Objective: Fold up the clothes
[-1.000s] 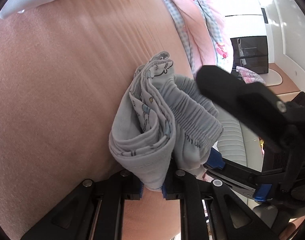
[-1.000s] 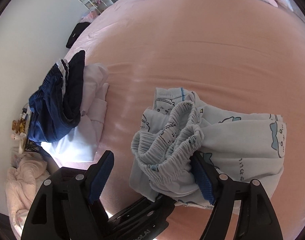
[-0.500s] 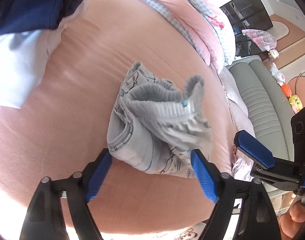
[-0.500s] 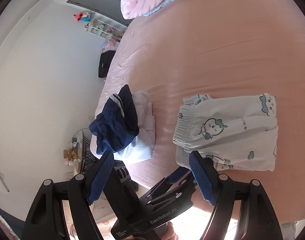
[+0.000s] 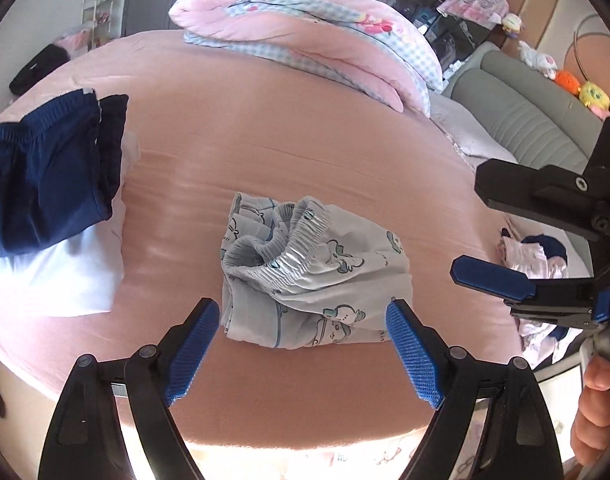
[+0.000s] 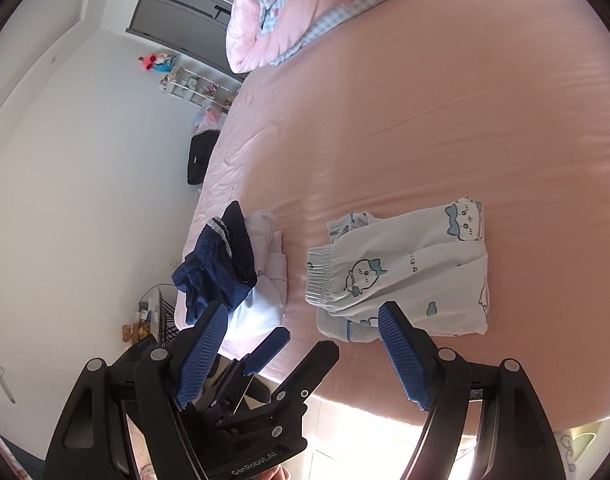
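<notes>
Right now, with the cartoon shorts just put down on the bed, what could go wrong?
1. The cartoon shorts lie close to the edge of the bed; a nudge might slide them off.
2. Their waistband stands bunched up, so the fold may spring open.
3. The left tongs and right tongs, both open, hang just above and could snag the cloth.

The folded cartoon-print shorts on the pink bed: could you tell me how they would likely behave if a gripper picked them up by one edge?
The cartoon-print shorts look like thin soft cloth, so they would probably droop and unfold. The gathered elastic waistband stands up loosely, suggesting it would shift rather than hold shape. They seem light; a push would likely slide or bunch them on the smooth pink sheet.
</notes>
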### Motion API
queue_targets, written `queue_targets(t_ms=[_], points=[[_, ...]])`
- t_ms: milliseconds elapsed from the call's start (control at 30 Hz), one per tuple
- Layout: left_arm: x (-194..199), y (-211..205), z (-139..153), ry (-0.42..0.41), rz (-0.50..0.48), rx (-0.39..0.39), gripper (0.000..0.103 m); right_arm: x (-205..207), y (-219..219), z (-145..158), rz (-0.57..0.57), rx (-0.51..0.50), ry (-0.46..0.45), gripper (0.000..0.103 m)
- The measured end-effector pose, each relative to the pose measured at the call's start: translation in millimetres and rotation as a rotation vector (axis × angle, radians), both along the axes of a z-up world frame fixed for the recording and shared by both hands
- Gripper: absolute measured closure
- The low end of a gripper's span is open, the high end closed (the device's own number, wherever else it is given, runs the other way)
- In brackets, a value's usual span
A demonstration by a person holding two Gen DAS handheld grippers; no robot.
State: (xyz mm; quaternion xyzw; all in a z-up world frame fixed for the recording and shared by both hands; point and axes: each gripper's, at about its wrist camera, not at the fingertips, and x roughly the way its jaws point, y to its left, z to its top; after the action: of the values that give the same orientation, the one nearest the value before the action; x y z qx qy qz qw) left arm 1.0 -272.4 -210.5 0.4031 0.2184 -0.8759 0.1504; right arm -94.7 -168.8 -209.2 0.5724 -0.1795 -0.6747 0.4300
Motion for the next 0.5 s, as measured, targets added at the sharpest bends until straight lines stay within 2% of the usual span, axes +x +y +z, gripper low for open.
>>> queue_targets(t_ms=[100,233,400,500], points=[[-2.7,0.9,0.1,-0.038,-0.017,-0.034,0.017,-4.9,9.5,-5.6,-0.025,0.024,0.003,0.025],[-8.3,-13.7,-0.6,-0.067,0.029,-0.015,0.017,-16.0,25.5,-14.7,-0.072,0.046,0.011,0.025],[-13.1,-35.5,4.4,-0.040,0.071,0.056,0.017,-35.0,41.8,-35.8,-0.135,0.159,0.025,0.025],[-25.8,-40.5,-1.1,-0.060,0.053,0.088,0.017,-43.9,49.1,-48.1,-0.151,0.173,0.017,0.025]])
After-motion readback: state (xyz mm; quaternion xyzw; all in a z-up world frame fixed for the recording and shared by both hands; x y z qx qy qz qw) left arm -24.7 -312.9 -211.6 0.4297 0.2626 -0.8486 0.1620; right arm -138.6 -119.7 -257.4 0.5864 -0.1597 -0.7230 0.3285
